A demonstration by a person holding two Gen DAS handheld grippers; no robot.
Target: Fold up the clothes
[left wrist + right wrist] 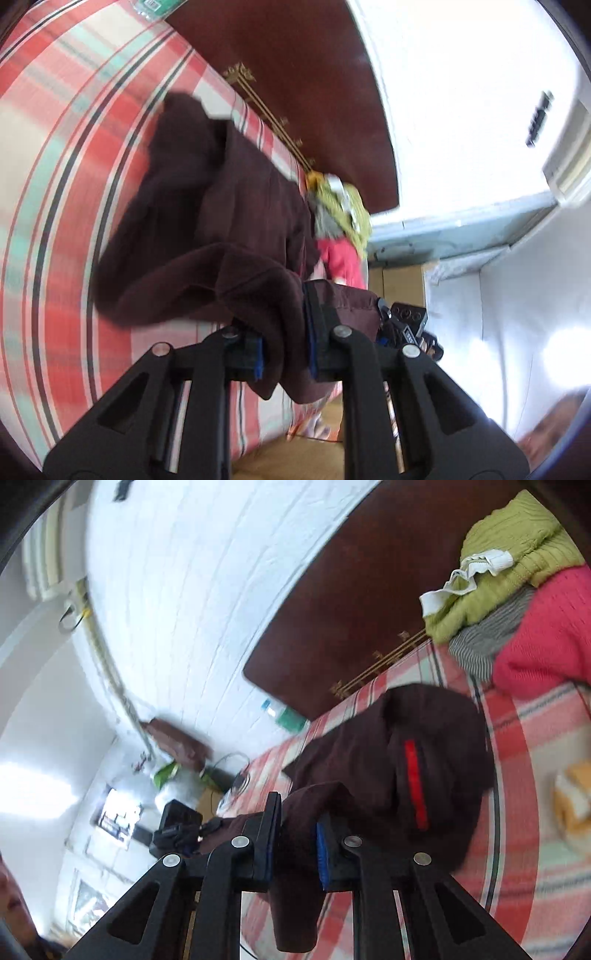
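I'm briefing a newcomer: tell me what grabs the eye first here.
A dark maroon garment sprawls over the red plaid bedspread, its near edge pinched in both the left tongs and the right tongs. Behind it, a lime, grey and pink clothes pile sits against the dark wooden headboard.

Motion blur is smearing both views. Maroon garment (221, 221) is bunching between the left gripper (282, 350) pads, hiding their inner faces and whatever edge is pinched. Same on the right gripper (295, 843): cloth is covering the gap. Garment type isn't readable; only a red stripe (415, 784) is showing. Clothes pile (517, 602) is running off the frame's right edge. Green-labelled item (157, 5) is getting cropped at the top. Yellowish object (572, 794) is too blurred to identify.
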